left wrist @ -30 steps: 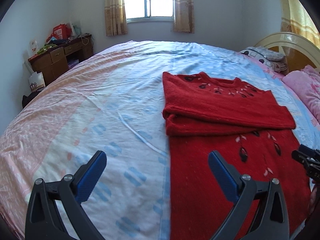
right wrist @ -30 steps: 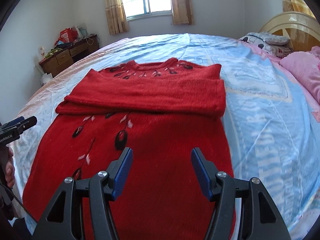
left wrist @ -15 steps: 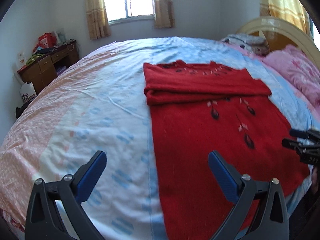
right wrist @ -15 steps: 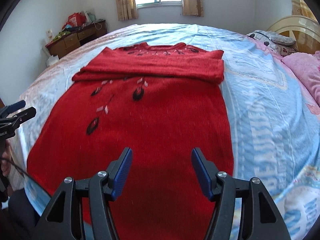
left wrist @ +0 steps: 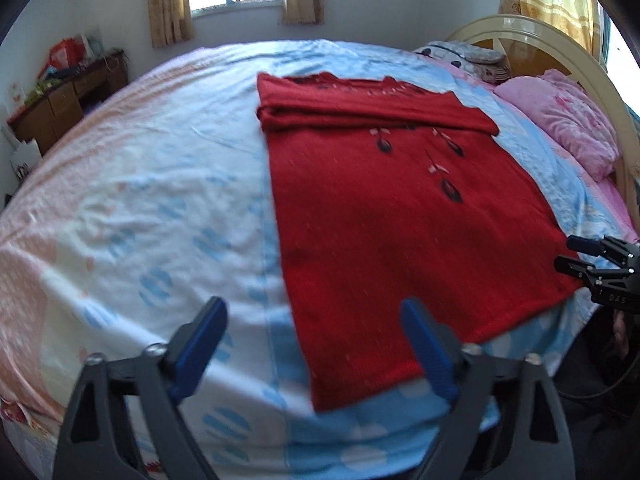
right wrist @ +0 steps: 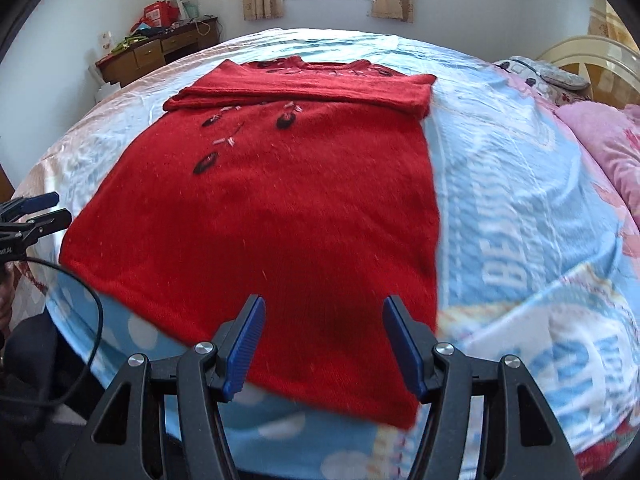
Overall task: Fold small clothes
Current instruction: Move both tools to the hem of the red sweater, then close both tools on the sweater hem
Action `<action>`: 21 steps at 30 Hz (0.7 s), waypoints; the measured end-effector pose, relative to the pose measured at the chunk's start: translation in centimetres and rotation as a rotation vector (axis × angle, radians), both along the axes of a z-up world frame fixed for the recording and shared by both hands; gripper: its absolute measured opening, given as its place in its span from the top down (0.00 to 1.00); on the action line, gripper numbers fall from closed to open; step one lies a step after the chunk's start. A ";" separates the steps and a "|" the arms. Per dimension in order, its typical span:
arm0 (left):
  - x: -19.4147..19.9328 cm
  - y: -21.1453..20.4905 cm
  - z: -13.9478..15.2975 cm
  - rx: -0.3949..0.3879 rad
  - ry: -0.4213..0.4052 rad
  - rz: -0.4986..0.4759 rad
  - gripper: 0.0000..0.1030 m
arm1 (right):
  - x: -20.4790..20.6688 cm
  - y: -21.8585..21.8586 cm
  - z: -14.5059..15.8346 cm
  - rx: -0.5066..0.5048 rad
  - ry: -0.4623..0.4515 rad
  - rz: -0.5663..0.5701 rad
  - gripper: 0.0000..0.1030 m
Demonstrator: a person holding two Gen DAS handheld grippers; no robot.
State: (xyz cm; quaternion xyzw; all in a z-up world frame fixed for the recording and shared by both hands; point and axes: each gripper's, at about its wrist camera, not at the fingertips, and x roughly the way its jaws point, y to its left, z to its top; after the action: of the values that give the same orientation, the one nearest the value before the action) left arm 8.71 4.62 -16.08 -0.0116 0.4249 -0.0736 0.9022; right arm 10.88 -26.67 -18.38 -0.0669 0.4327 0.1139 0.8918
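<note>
A red knitted sweater with dark flower motifs lies flat on the bed, its sleeves folded across the chest near the collar. My left gripper hovers over the sweater's near left hem corner; its jaws are closing, with nothing pressed between the blue pads. My right gripper hangs open above the hem near the right corner, the cloth below it, not gripped. Each gripper also shows at the edge of the other's view, the right gripper and the left gripper.
The bed carries a pale blue, pink and white patterned sheet. Pink pillows lie by a cream headboard on the right. A wooden desk with clutter stands by the far wall. A black cable hangs at the lower left.
Both grippers have drawn back from mid-sweater toward its hem at the bed's near edge. The left jaws have narrowed a little; the right jaws kept their width.
</note>
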 end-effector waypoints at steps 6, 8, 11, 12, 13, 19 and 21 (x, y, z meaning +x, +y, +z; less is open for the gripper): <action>-0.5 0.0 -1.3 -0.075 0.079 -0.013 0.39 | -1.3 -1.4 -0.6 0.012 0.003 -0.030 0.39; -0.6 0.1 -1.8 -0.103 0.105 -0.012 0.44 | -1.3 -1.7 -0.9 0.021 0.016 -0.041 0.39; -0.8 0.0 -2.5 -0.138 0.148 -0.016 0.51 | -1.5 -2.3 -1.1 0.033 0.025 -0.055 0.39; -0.8 0.0 -2.7 -0.145 0.159 -0.017 0.53 | -1.5 -2.5 -1.1 0.034 0.026 -0.058 0.39; -0.8 0.0 -2.9 -0.145 0.162 -0.014 0.53 | -1.6 -2.6 -1.1 0.036 0.027 -0.060 0.39; -1.2 -0.1 -2.9 -0.117 0.148 -0.031 0.83 | -1.9 -3.5 -1.1 0.036 0.044 -0.084 0.39; -1.3 -0.1 -2.8 -0.117 0.144 -0.045 0.85 | -2.0 -4.0 -1.1 0.048 0.053 -0.097 0.39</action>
State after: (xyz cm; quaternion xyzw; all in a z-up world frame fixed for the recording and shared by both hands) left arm 7.39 4.47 -18.90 -0.0602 0.4837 -0.1175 0.8652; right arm 8.92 -30.65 -19.47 -0.0215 0.4560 0.0824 0.8859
